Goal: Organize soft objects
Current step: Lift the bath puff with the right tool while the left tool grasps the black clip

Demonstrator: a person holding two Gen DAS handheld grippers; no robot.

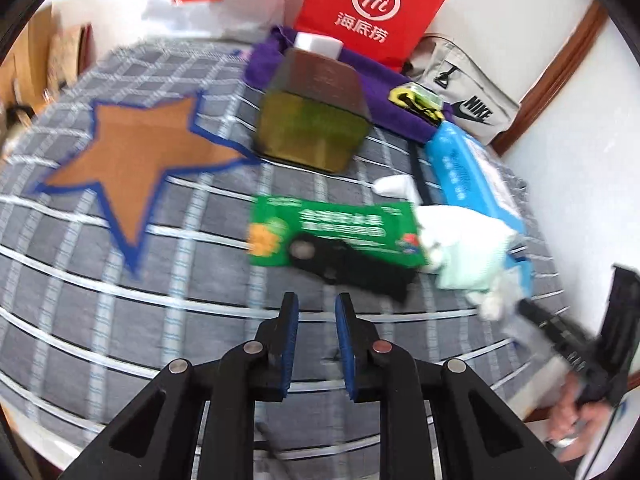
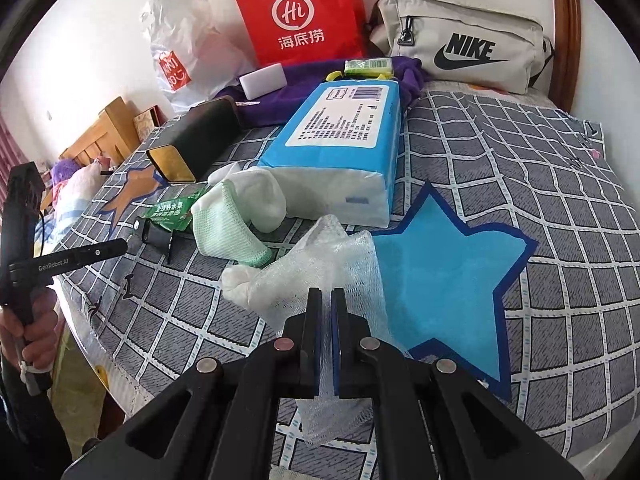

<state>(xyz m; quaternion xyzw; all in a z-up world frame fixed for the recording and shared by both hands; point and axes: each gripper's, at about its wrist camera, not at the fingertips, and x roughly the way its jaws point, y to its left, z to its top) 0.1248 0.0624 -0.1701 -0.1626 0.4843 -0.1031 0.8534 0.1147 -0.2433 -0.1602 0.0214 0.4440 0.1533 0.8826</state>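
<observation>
My right gripper (image 2: 326, 292) is shut on a white mesh net cloth (image 2: 336, 256) that drapes over the grey checked bedspread (image 2: 520, 152) next to a blue star patch (image 2: 436, 272). A white-and-green sock (image 2: 228, 228) lies just beyond it, against a blue tissue pack (image 2: 344, 128). My left gripper (image 1: 316, 300) is open and empty above the bedspread (image 1: 120, 300), short of a black strap (image 1: 352, 268) lying on a green packet (image 1: 332, 232). The sock also shows in the left wrist view (image 1: 464, 248).
A dark tin box (image 1: 316, 116), purple cloth (image 1: 384, 92), red paper bag (image 1: 368, 4), grey Nike bag (image 2: 460, 44) and white foam block (image 2: 262, 80) sit at the back. An orange star patch (image 1: 136, 152) is left. The bed edge (image 2: 112, 360) runs lower left.
</observation>
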